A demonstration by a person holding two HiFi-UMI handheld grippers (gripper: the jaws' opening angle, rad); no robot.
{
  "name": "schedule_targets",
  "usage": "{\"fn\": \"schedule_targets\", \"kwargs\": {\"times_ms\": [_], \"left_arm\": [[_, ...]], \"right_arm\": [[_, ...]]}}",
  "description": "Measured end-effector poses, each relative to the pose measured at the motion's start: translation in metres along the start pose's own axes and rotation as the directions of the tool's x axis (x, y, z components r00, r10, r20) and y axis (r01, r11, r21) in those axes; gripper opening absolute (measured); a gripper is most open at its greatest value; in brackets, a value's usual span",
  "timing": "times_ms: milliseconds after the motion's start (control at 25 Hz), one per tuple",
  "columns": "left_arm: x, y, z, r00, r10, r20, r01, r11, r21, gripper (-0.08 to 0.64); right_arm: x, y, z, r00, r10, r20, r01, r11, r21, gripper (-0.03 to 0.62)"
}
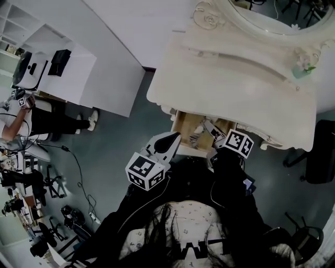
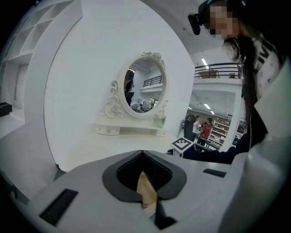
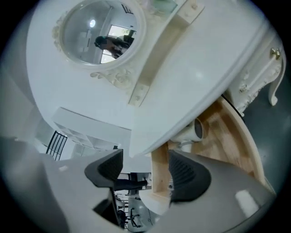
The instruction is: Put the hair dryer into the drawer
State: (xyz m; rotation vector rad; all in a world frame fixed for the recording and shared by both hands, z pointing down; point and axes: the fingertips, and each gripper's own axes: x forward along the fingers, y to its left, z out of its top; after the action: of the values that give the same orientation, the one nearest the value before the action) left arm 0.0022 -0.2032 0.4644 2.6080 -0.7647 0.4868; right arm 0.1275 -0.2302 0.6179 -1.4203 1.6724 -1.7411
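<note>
Both near the open drawer (image 3: 229,136): left gripper (image 2: 142,155), jaws together on nothing; right gripper (image 3: 144,157), jaws apart, empty. Dryer (image 3: 196,129) lies inside the drawer.

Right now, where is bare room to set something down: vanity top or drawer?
The vanity top is bare from its front edge to the mirror, except a small green item at the mirror's right. The open drawer is crowded: the hair dryer lies inside.
</note>
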Motion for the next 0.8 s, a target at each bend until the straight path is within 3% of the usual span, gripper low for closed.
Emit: {"fn": "schedule_targets", "kwargs": {"times_ms": [240,440,640,800], "left_arm": [[0.007,0.001,0.011,0.997,-0.071,0.011,0.071,0.997,0.044,-0.011],[0.008,0.012,0.022,0.991,-0.134,0.023,0.133,0.989,0.063,-0.011],[0.000,0.028,0.032,0.978,-0.207,0.028,0.204,0.975,0.088,-0.011],[-0.018,0.043,0.032,0.965,-0.260,0.026,0.256,0.961,0.106,-0.011]], "right_arm": [[-0.022,0.053,-0.001,0.992,0.119,0.040,-0.114,0.987,-0.112,0.324],[-0.027,0.087,-0.009,0.985,0.159,0.062,-0.143,0.966,-0.214,0.317],[-0.030,0.114,-0.022,0.979,0.166,0.118,-0.125,0.946,-0.301,0.239],[-0.027,0.134,-0.036,0.970,0.156,0.188,-0.077,0.926,-0.370,0.103]]}}
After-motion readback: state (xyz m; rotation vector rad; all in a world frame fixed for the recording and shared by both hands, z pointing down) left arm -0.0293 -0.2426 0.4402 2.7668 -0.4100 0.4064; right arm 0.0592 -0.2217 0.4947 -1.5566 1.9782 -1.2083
